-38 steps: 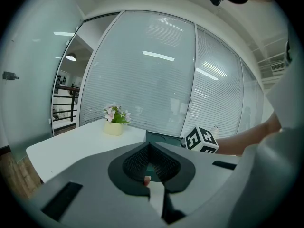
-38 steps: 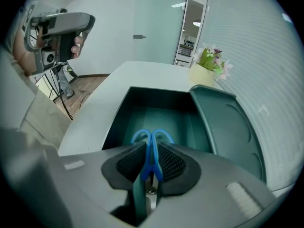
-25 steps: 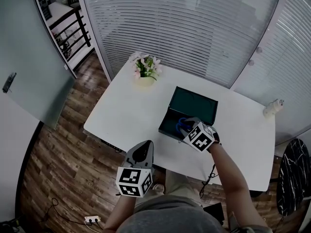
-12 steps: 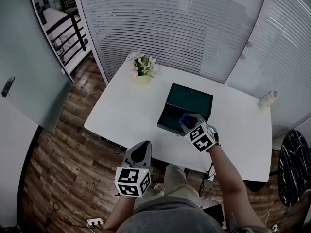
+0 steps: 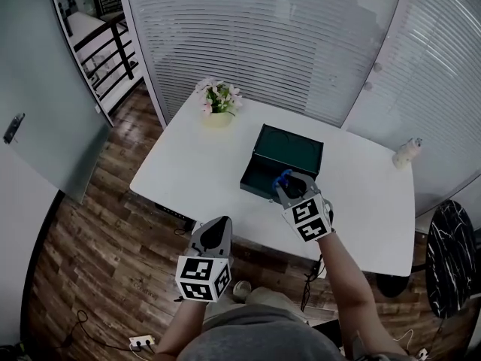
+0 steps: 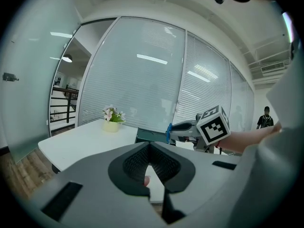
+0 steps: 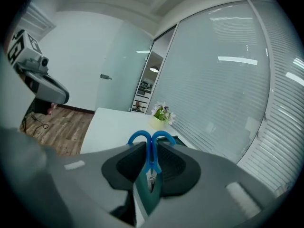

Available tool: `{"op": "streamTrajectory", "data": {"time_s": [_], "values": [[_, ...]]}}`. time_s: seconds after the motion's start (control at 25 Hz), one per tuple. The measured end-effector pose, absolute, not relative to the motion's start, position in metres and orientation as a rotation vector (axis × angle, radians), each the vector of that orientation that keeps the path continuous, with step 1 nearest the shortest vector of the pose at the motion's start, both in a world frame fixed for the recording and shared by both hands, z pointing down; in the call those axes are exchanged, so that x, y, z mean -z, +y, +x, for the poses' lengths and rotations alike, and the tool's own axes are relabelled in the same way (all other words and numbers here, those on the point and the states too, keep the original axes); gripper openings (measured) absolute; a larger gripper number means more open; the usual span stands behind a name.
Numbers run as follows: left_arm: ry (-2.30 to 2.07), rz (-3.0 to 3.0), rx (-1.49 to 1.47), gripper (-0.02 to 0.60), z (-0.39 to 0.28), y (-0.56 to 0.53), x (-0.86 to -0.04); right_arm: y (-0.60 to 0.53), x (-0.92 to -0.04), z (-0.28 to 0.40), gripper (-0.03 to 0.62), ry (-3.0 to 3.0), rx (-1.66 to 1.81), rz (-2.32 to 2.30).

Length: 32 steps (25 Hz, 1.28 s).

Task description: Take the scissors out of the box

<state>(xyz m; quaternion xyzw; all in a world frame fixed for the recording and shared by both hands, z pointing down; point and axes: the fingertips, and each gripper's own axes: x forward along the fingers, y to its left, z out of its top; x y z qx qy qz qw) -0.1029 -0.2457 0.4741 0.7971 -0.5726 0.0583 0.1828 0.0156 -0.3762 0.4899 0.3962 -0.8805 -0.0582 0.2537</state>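
Observation:
Blue-handled scissors [image 7: 151, 141] stand between the jaws of my right gripper [image 7: 151, 150], which is shut on them, handles pointing away from me. In the head view the right gripper [image 5: 289, 183] hangs with the scissors [image 5: 283, 177] above the near right corner of the open dark green box [image 5: 289, 150] on the white table [image 5: 188, 164]. My left gripper [image 5: 218, 229] is off the table's near edge, over the wooden floor, shut on nothing. From the left gripper [image 6: 149, 146] view the right gripper [image 6: 185, 126] with the scissors' blue handle [image 6: 169, 130] shows above the box [image 6: 146, 137].
A pot of pink and white flowers [image 5: 218, 104] stands at the table's far left corner. A small white bottle-like object [image 5: 406, 153] sits at the far right edge. A black round seat [image 5: 451, 262] is to the right of the table. Blinds and glass walls stand behind.
My right gripper has risen out of the box with the scissors in it and tilted more level. The left gripper has drifted slightly along the table's near edge.

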Motion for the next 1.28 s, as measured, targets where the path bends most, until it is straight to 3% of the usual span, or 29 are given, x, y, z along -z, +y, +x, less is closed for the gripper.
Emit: {"op": "streamTrajectory", "data": {"time_s": [0.6, 1.28], "values": [[-1.712, 2.211, -0.123, 0.005, -0.045, -0.161, -0.452, -0.233, -0.434, 0.064, 0.089, -2.585, 0.09, 1.184], [-1.795, 2.169, -0.102, 0.005, -0.002, -0.045, -0.452, -0.085, -0.436, 0.116, 0.089, -2.674, -0.011, 1.241]]}}
